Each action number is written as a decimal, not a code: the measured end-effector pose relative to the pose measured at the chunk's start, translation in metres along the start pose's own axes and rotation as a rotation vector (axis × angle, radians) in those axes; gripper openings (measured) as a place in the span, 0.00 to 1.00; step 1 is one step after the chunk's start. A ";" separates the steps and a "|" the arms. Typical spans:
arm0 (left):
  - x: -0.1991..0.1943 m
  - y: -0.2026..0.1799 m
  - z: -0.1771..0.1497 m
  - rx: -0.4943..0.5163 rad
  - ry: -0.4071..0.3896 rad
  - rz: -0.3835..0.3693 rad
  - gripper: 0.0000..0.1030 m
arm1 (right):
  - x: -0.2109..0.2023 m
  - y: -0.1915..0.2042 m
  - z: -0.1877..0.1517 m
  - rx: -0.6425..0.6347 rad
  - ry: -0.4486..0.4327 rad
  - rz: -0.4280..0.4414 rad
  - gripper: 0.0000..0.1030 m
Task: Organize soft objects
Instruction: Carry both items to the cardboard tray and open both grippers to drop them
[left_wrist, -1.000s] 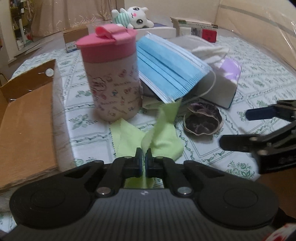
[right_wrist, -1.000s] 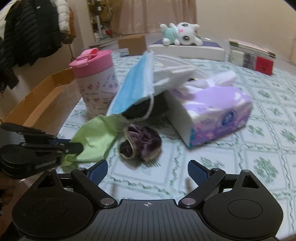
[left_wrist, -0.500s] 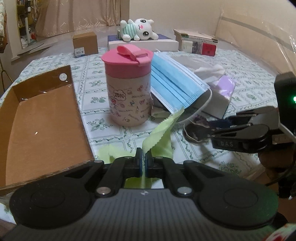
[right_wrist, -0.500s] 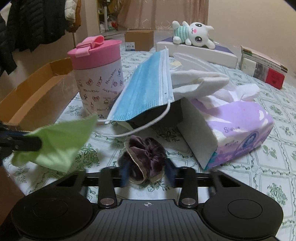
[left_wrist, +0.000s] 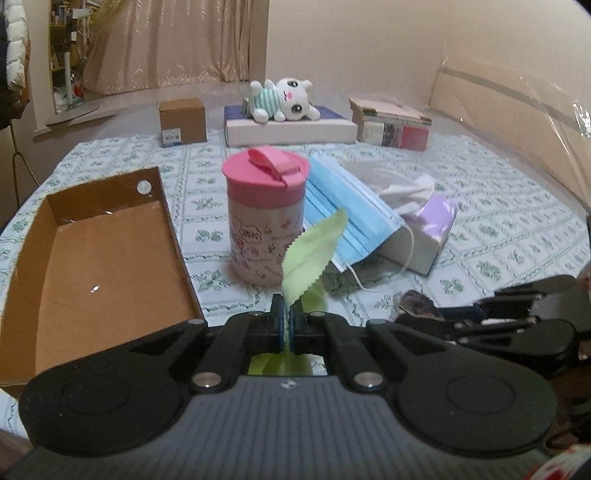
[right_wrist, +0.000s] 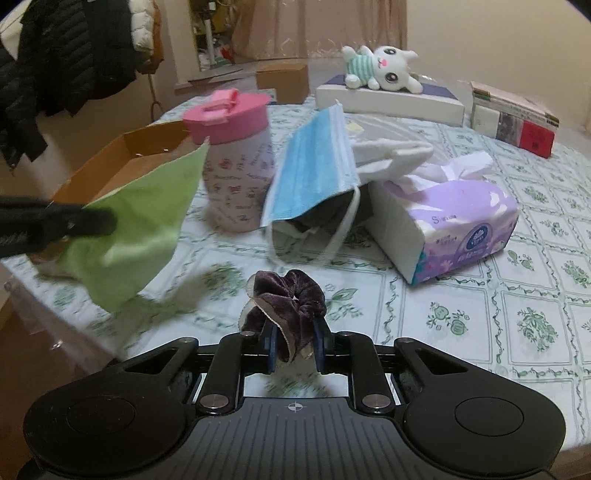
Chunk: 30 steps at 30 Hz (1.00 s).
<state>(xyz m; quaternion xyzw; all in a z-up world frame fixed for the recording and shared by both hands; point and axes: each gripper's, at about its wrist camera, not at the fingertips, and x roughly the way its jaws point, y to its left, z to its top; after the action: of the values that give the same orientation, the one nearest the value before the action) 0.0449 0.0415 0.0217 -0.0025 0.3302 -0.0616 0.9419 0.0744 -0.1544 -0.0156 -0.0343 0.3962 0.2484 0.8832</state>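
Note:
My left gripper is shut on a light green cloth, which hangs in the air above the table's near edge. In the right wrist view the cloth dangles from that gripper at the left. My right gripper is closing its jaws on a dark purple velvet scrunchie; both blue pads press its folds. The scrunchie also shows at the right gripper's tips in the left wrist view. An open cardboard box lies to the left.
A pink-lidded cup stands mid-table. A blue face mask leans over a dark item beside a purple tissue pack. A plush cat on a flat box, some books and a small carton sit at the back.
The right gripper went from wide open to closed around the scrunchie. The left gripper rose with the green cloth, lifting it clear of the table.

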 end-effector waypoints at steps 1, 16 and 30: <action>-0.004 0.001 0.001 -0.007 -0.008 0.002 0.02 | -0.004 0.002 0.001 -0.003 -0.007 0.006 0.18; -0.047 0.082 0.030 -0.091 -0.102 0.137 0.02 | -0.002 0.074 0.059 -0.188 -0.122 0.165 0.18; -0.015 0.185 0.050 -0.159 -0.091 0.243 0.02 | 0.088 0.153 0.113 -0.290 -0.107 0.299 0.18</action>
<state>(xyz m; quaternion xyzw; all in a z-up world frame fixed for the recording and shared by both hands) 0.0857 0.2247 0.0622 -0.0402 0.2889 0.0793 0.9532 0.1300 0.0452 0.0196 -0.0886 0.3097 0.4324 0.8422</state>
